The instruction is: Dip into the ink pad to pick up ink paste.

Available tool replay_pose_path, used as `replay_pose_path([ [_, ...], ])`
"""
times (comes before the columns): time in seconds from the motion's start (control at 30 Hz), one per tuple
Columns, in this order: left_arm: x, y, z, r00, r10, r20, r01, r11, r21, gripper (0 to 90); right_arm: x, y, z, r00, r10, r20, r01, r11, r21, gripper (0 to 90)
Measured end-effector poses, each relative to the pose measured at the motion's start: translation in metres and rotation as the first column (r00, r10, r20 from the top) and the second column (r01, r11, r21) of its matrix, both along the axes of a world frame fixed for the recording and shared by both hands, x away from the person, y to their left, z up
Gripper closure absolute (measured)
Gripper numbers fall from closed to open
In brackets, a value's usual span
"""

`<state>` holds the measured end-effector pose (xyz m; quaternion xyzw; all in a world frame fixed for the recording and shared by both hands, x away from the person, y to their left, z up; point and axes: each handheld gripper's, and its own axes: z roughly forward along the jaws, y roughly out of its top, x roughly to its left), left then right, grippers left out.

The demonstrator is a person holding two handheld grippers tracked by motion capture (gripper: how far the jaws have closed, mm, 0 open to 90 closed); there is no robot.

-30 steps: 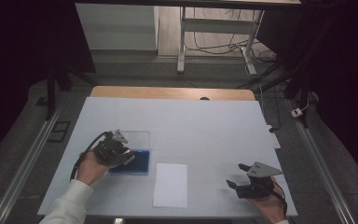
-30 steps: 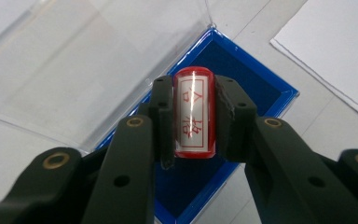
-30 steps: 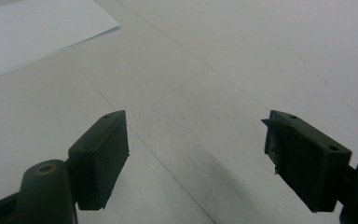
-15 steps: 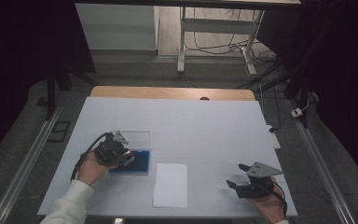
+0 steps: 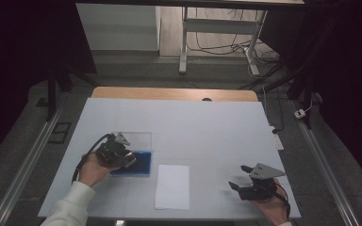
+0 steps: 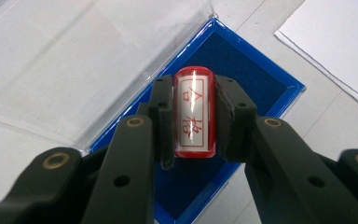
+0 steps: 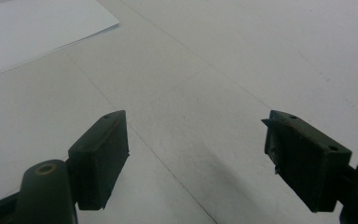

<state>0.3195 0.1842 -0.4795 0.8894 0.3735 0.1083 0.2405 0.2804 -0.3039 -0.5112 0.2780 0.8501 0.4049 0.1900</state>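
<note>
My left gripper (image 6: 193, 116) is shut on a red stamp (image 6: 194, 112) with a white label and red characters, held over the dark blue ink pad (image 6: 242, 70). The pad sits in a blue case whose clear lid (image 6: 74, 60) lies open beside it. From above, the left gripper (image 5: 122, 156) hovers at the pad's (image 5: 140, 164) left edge, with the lid (image 5: 139, 140) just behind. A white sheet of paper (image 5: 172, 186) lies to the right of the pad. Near the table's front right, my right gripper (image 5: 238, 179) stands open with nothing between its jaws (image 7: 196, 158).
The white table top (image 5: 193, 127) spreads wide behind the pad and paper. A corner of the paper (image 7: 32, 28) lies ahead and left of the right gripper. Beyond the table's wooden far edge (image 5: 169, 94) are desk legs and cables on the floor.
</note>
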Motion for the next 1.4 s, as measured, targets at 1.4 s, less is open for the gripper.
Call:
replay_pose_path([
  [1.4,0.003,-0.011,-0.003,0.9997,0.009,-0.025,-0.007,0.9972,0.075,71.0,0.000,0.003,0.000,1.0000,0.009,-0.003,-0.009,1.000,-0.005,21.3],
])
